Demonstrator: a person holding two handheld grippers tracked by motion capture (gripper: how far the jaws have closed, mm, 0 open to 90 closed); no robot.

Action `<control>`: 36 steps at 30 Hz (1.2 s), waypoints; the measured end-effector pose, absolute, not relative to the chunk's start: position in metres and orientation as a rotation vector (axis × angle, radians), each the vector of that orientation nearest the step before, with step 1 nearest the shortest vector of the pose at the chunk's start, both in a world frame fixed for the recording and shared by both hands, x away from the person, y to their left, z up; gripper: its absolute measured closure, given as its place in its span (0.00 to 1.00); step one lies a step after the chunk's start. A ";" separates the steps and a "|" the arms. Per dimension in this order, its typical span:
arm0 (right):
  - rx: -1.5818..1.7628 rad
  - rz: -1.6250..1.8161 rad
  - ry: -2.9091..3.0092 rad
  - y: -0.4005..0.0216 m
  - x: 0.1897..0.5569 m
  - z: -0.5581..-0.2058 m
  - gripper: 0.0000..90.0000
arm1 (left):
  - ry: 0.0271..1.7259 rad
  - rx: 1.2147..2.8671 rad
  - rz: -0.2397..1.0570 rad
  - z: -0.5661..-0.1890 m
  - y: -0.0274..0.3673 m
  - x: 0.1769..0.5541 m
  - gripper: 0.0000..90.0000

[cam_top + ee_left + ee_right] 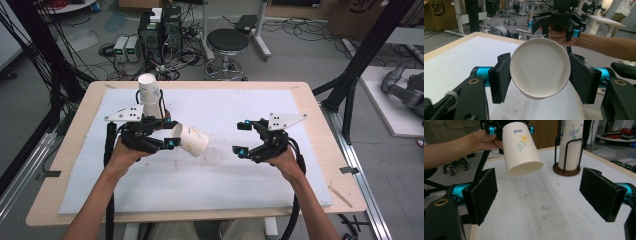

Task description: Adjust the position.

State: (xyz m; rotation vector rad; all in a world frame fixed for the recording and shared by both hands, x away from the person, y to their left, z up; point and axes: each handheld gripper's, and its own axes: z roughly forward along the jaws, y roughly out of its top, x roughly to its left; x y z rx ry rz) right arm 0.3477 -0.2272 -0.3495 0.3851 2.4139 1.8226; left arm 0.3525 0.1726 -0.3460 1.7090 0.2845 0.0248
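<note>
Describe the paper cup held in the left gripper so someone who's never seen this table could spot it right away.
On the white mat covering the table, look left of centre, in front of the stack of cups in its holder. The cup is clamped by the left gripper above the mat. Unlike the upright stacked cups, it is single and tipped on its side.

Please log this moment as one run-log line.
left gripper: shut on paper cup, tipped sideways above table | right gripper: jaws open, empty | cup stack: in holder
</note>
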 end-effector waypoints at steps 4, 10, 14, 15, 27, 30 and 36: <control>0.365 1.822 2.424 -0.221 0.349 -0.347 0.17 | 0.269 1.708 0.014 -0.344 0.168 0.351 0.41; 0.306 1.866 2.439 -0.206 0.351 -0.341 0.17 | 0.251 1.707 0.003 -0.342 0.161 0.350 0.41; 0.285 1.886 2.435 -0.199 0.352 -0.340 0.17 | 0.235 1.703 -0.007 -0.339 0.156 0.350 0.41; 0.273 1.890 2.440 -0.195 0.352 -0.341 0.17 | 0.227 1.692 -0.012 -0.338 0.153 0.349 0.41; 0.234 1.936 2.459 -0.181 0.353 -0.343 0.17 | 0.208 1.695 -0.034 -0.339 0.143 0.349 0.41; 0.222 1.943 2.454 -0.178 0.353 -0.344 0.17 | 0.204 1.698 -0.037 -0.340 0.142 0.349 0.41; 0.207 1.956 2.469 -0.173 0.353 -0.345 0.17 | 0.199 1.689 -0.041 -0.340 0.138 0.349 0.41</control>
